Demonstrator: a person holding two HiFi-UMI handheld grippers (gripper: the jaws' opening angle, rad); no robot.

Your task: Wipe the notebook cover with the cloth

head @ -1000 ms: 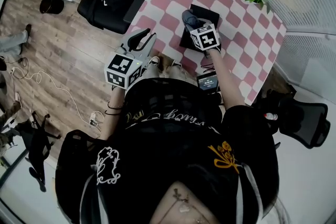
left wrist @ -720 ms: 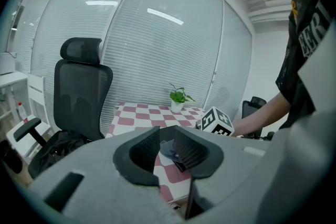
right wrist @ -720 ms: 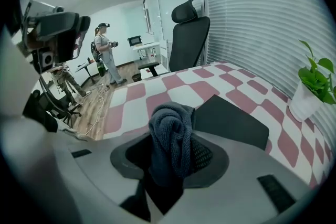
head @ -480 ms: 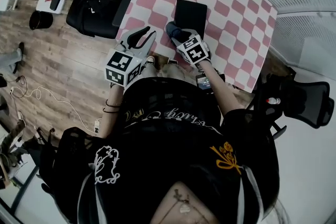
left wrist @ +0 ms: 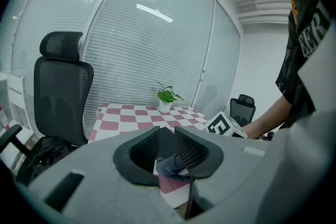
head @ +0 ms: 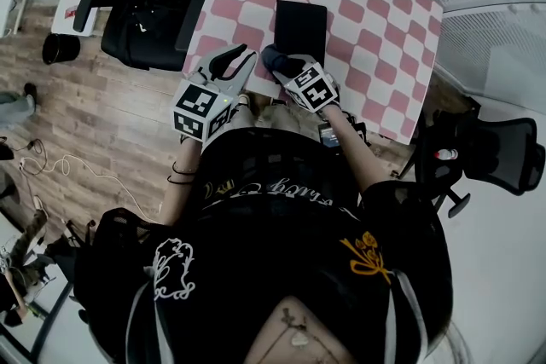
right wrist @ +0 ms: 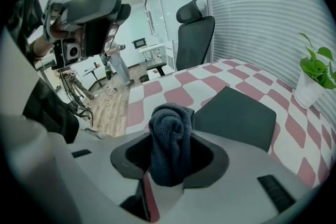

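Black notebook, closed, flat on the pink-and-white checked table, upper centre of the head view. Dark grey-blue cloth, bunched into a thick wad, pinched between the jaws of the right gripper. Just off the notebook's lower-left corner, contact unclear.

I can make out only one fragment: white letters, seemingly "KRI", on the person's black shirt. The cursive print across that shirt in the head view is too small for me to read.
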